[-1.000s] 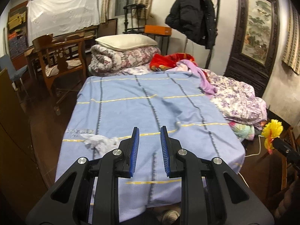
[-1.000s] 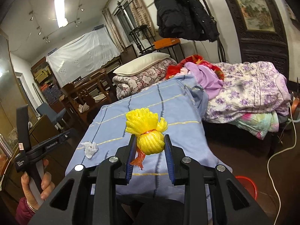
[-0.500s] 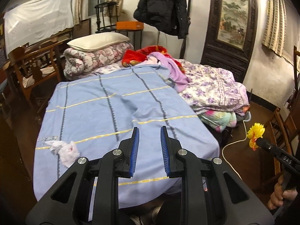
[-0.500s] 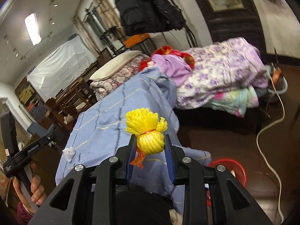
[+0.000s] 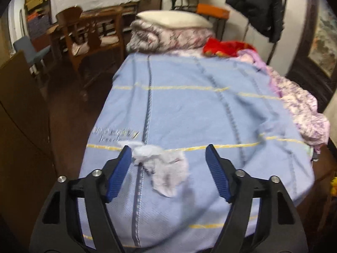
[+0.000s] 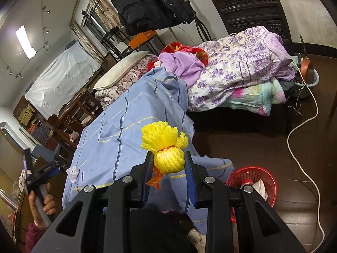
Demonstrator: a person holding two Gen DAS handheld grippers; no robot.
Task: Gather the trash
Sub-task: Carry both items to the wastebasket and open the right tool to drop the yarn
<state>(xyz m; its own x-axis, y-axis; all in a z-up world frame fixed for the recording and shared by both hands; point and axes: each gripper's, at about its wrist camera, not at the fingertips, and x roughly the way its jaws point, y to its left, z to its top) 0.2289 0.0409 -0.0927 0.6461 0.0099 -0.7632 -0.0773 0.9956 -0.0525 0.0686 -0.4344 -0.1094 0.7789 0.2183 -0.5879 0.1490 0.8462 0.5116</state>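
Left gripper (image 5: 168, 154) opening over tissue (image 5: 162, 168)

We hold the left gripper (image 5: 167, 161) tilted downward with its jaws opening wide, while our right gripper (image 6: 168, 164) keeps its jaws clamped, left hand (image 6: 43, 200) gripping its handle.

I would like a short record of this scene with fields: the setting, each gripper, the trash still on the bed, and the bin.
setting: bed with blue striped cover
left gripper: jaws opening, above the crumpled white tissue, pads not pressing on it
right gripper: shut on yellow foam net
trash still on bed: the tissue, near the foot end
bin: red basket on the floor beside the bed, some trash already inside
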